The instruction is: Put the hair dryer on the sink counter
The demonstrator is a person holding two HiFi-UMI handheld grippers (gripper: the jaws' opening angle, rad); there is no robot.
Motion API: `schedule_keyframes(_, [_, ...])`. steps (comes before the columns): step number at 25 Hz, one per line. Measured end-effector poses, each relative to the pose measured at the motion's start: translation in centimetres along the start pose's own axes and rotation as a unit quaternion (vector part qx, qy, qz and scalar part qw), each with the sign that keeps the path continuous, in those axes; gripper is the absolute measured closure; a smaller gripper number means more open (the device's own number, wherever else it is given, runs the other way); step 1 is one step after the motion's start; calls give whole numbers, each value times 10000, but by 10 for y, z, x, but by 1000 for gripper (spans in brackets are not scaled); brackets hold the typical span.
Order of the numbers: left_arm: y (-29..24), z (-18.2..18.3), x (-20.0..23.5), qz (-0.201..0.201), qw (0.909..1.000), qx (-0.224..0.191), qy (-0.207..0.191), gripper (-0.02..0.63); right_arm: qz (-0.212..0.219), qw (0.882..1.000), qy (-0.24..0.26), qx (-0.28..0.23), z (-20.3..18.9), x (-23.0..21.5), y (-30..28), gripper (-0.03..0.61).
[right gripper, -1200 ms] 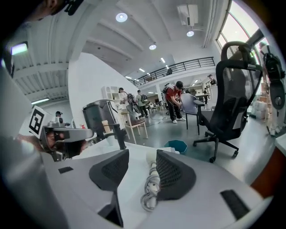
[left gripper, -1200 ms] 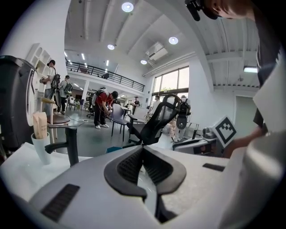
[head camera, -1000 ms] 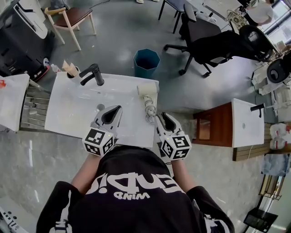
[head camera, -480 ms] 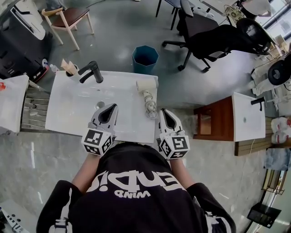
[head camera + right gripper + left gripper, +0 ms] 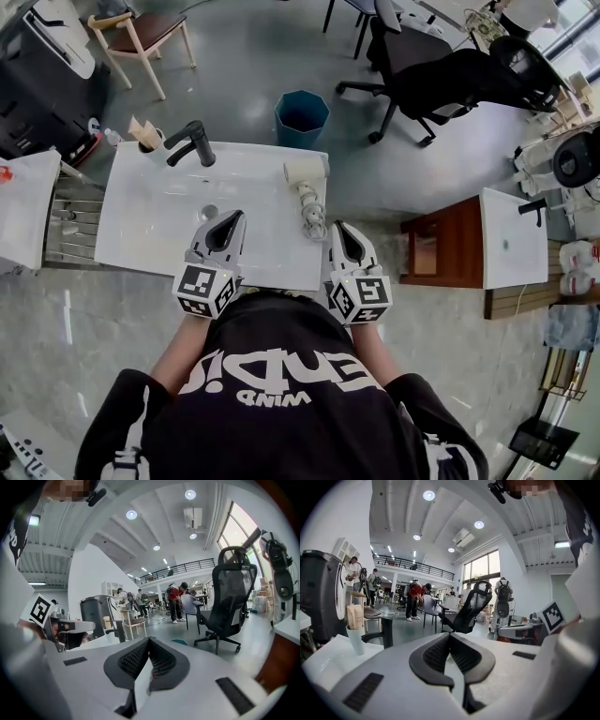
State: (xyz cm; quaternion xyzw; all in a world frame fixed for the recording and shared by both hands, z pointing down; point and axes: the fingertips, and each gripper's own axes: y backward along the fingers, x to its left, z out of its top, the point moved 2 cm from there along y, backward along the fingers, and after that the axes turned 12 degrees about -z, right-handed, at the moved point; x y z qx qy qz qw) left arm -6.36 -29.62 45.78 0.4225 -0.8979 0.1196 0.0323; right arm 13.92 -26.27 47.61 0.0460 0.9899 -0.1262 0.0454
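The cream hair dryer (image 5: 304,171) lies on the right end of the white sink counter (image 5: 159,225), with its coiled cord (image 5: 311,214) trailing toward the front edge. My right gripper (image 5: 338,231) hovers just right of the cord near the counter's front corner, shut and empty, apart from the cord. My left gripper (image 5: 230,222) hangs over the basin's front part, shut with nothing in it. Both gripper views look out level over the room, the left gripper (image 5: 449,637) and the right gripper (image 5: 149,641) each with jaws together; the dryer is not in them.
A black faucet (image 5: 187,141) and a cup of sticks (image 5: 145,139) stand at the counter's back left. Behind the counter are a blue bin (image 5: 301,117), a black office chair (image 5: 441,80) and a wooden chair (image 5: 145,37). A second white-topped wooden cabinet (image 5: 511,248) stands to the right.
My right gripper's jaws have gone from open to shut and it sits slightly back from the cord. The hair dryer stays on the counter. The left gripper has barely moved.
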Motion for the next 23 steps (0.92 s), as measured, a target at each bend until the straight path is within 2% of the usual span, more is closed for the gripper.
schedule_keyframes(23, [-3,-4,-3,16,9999,95,98,604,123,9998,-59,172,-7,-2,-1,555])
